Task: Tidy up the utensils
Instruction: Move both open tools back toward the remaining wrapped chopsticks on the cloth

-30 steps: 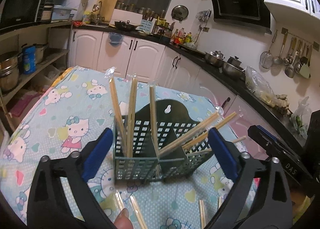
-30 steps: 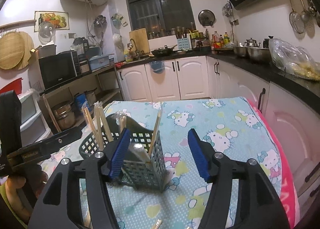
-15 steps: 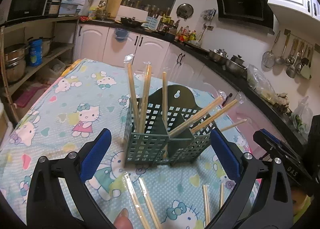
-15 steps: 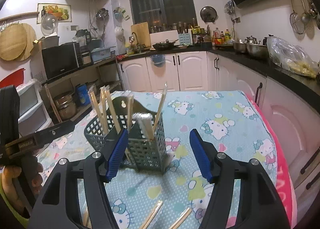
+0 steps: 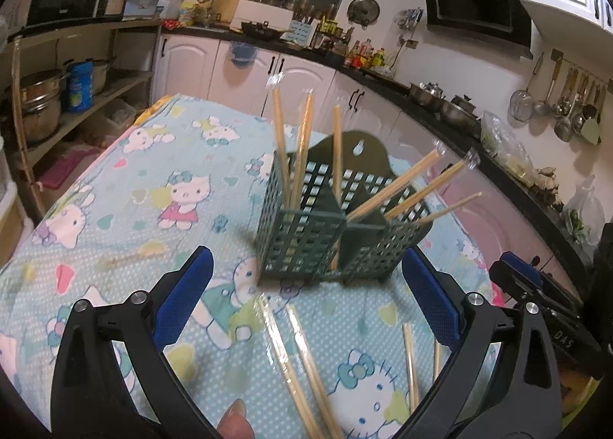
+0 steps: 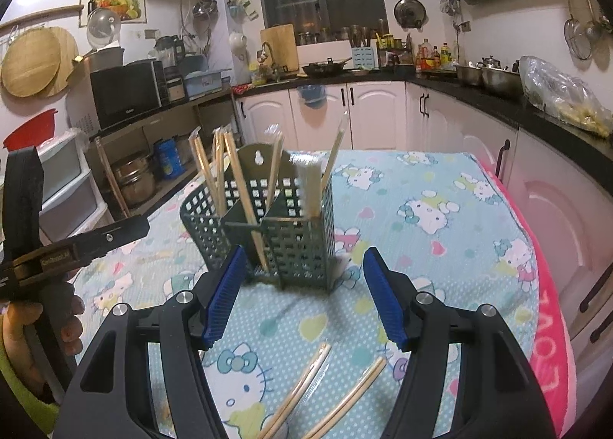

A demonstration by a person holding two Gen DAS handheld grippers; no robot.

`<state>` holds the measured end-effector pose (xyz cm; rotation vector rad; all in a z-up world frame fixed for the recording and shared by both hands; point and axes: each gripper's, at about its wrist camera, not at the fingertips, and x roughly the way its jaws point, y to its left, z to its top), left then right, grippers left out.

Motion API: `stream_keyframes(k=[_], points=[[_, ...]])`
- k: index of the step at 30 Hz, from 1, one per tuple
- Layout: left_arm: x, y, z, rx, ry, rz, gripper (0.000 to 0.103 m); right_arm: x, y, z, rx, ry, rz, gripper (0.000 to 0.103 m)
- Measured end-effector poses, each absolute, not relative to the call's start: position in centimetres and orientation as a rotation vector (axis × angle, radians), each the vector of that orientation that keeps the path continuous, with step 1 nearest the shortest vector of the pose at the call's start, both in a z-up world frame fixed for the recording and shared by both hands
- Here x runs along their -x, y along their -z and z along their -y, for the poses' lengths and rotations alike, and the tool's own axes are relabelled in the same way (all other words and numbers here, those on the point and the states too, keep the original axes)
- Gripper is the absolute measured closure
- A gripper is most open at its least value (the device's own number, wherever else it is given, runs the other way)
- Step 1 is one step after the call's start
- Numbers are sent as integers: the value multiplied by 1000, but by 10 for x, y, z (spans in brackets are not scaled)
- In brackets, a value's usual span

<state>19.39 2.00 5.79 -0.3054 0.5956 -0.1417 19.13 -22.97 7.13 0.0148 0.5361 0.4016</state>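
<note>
Chopsticks (image 5: 302, 155) in clear plastic sleeves stand in a dark green perforated utensil basket (image 5: 306, 243) that sits upright on the table's cartoon-cat cloth (image 5: 153, 186). A solid divider splits the basket into compartments: in the left wrist view, three sleeved pairs stand nearly upright in the left-hand one, and three more (image 5: 421, 186) lean out to the right from the other. The sticks are pale, bare wood, their wrappers crinkled at the tips. A taller back panel with a hanging hole rises behind them.

Nearer the cameras than the basket, more wrapped chopsticks (image 6: 306, 389) lie flat on the cloth, loose and uneven.

Short of the basket, the left gripper (image 5: 306, 308) has its blue-padded jaws spread wide around nothing. The right gripper (image 6: 302, 297), also on the near side of the basket, is parted too, with nothing between its pads.
</note>
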Motion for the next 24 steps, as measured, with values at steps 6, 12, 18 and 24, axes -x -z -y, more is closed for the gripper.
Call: stream_keyframes(k=[6,12,18,24], points=[[-186,-43,-24,300,128,-626,13,-184,-61,227,-15,-410,-567,41],[-178,-31,-23,288,118,-654,13,-178,-52,226,-6,-418,-596,41],[-173,-16,-22,275,110,-699,13,-174,-40,224,9,-430,-633,41],[-173,0,-22,264,109,-758,13,-172,-27,220,20,-439,-673,41]])
